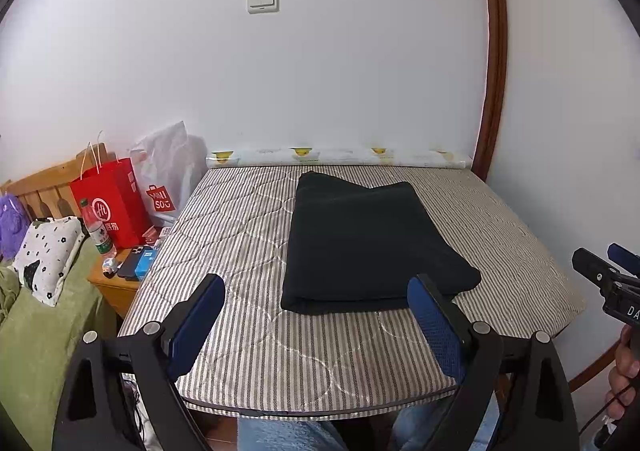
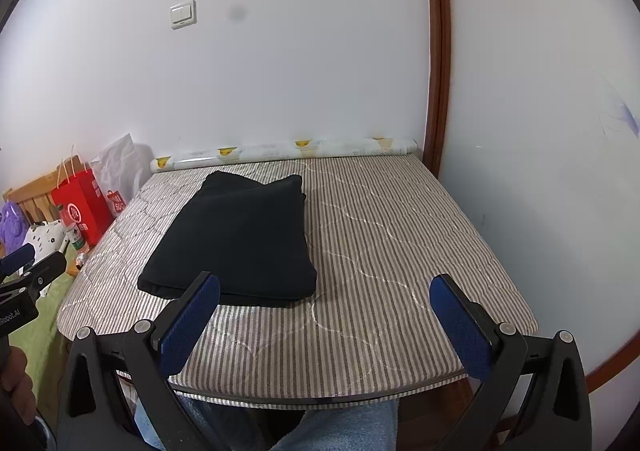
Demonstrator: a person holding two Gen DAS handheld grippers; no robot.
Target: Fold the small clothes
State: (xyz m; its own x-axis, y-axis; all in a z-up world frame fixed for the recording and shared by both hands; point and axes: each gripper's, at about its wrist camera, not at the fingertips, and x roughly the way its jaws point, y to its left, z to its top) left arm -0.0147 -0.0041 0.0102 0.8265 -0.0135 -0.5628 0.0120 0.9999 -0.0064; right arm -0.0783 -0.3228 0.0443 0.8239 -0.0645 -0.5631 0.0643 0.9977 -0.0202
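Left wrist view: the black cloth (image 1: 368, 243) lies in the middle of the frame on the striped table (image 1: 240, 351), already in a neat rectangle of several layers. It looks soft and light, a limp knit that will sag and slide over itself if lifted from one point; the near corners or the near folded edge seem the best places to pinch. Its long axis runs from lower centre up toward the wall, tilted slightly left at the top. The left gripper (image 1: 316, 323) stands wide open at the bottom of the frame with nothing between its blue pads.

Right wrist view: the cloth (image 2: 236, 239) sits left of centre, its long axis leaning up and to the right. The right gripper (image 2: 324, 323) is likewise spread wide and empty, low in the frame, its left pad overlapping the cloth's near edge in the picture; whether it touches I cannot tell.
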